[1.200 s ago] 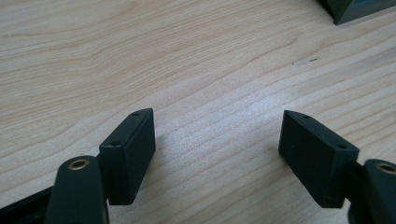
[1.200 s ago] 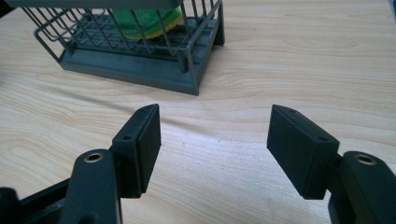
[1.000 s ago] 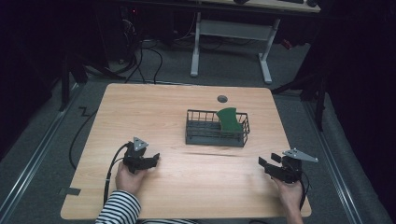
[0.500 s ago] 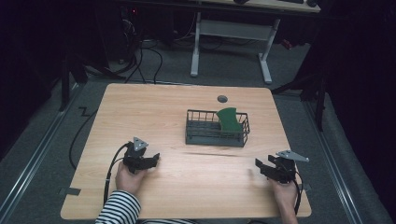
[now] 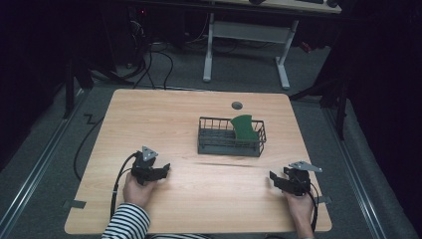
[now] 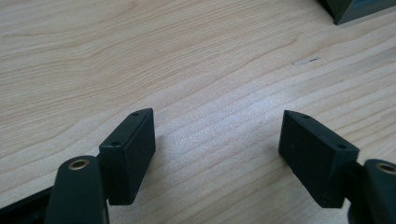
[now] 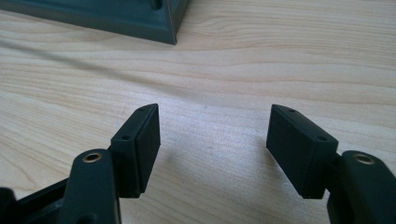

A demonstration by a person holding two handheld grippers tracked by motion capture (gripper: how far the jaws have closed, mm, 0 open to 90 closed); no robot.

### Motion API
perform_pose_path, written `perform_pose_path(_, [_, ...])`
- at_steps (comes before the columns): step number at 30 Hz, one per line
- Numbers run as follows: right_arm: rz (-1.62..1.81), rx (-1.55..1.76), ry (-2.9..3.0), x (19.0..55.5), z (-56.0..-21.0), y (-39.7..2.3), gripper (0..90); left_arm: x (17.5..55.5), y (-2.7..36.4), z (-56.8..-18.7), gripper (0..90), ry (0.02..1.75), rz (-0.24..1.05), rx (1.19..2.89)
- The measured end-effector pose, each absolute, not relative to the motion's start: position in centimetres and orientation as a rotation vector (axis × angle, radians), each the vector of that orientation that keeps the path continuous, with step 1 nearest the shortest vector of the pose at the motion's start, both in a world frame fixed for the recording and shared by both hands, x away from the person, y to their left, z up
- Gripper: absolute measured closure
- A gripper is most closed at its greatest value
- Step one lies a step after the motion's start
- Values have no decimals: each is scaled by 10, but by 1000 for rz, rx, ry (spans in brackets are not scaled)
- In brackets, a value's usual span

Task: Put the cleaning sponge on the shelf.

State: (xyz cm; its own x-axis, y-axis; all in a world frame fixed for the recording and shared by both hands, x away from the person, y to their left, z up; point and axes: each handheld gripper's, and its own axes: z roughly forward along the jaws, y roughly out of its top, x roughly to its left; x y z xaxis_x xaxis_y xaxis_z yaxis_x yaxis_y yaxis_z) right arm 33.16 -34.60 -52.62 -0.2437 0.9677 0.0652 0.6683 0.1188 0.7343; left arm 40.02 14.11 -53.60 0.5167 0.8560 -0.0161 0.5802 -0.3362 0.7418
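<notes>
A dark wire rack (image 5: 230, 142) stands near the middle of the wooden table (image 5: 164, 114), with a green plate (image 5: 244, 128) upright in its right end. My left gripper (image 5: 164, 168) rests low on the table at the front left, held by a hand in a striped sleeve. Its jaws stand wide apart over bare wood in the left gripper view (image 6: 217, 140). My right gripper (image 5: 273, 179) sits at the front right, pointing left. It is open too, with nothing between its pads (image 7: 212, 144). The rack's base corner (image 7: 140, 21) lies ahead of it.
A small round grommet (image 5: 237, 105) is set in the table behind the rack. A white desk frame (image 5: 246, 37) and cables lie on the floor beyond the far edge. Another corner of the rack (image 6: 355, 9) shows at the top right of the left gripper view.
The right gripper has slid a little leftward and nearer the front edge. The left gripper has stayed put.
</notes>
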Motion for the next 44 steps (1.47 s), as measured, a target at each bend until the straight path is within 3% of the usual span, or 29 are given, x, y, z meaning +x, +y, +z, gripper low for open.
perform_pose_path(44, [834,1525,1995,330,-530,-336,282,400,141,-536,274,1171,506,2050])
